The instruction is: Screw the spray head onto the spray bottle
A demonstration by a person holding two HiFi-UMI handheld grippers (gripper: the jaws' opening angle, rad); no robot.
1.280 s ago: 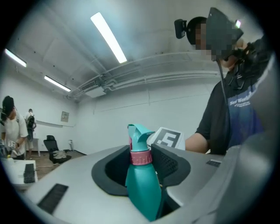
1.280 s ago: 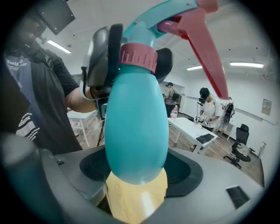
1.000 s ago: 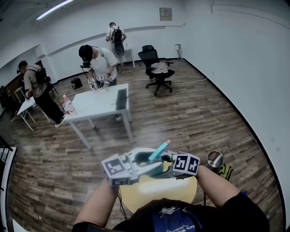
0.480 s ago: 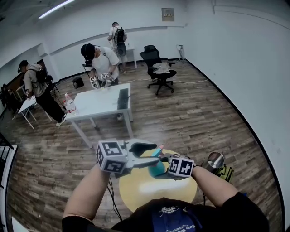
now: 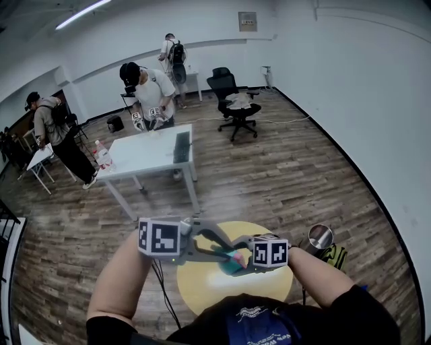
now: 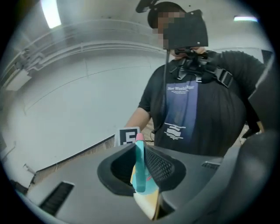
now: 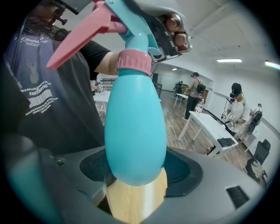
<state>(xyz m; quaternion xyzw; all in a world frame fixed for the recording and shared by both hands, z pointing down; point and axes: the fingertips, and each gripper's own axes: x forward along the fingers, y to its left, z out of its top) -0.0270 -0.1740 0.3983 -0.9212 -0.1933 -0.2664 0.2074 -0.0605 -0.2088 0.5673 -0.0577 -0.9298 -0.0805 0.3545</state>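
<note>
White walls (image 5: 350,81), wood-plank floor (image 5: 283,175), white table (image 5: 145,156), black office chair (image 5: 227,101), ceiling strip light (image 5: 81,13), round yellow table (image 5: 202,286).

Over the round table (image 5: 202,288), the spray bottle (image 7: 135,127) sits in the right gripper (image 5: 237,269) at three o'clock, its spray head (image 6: 140,166) in the left gripper (image 5: 221,251) at nine, the desk (image 5: 145,155) beyond at eleven.

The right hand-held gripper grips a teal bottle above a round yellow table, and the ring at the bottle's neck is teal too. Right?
Not quite. The ring at the neck is pink, not teal; the right gripper view shows it. The rest holds: the right hand-held gripper grips the teal bottle above the round yellow table.
</note>
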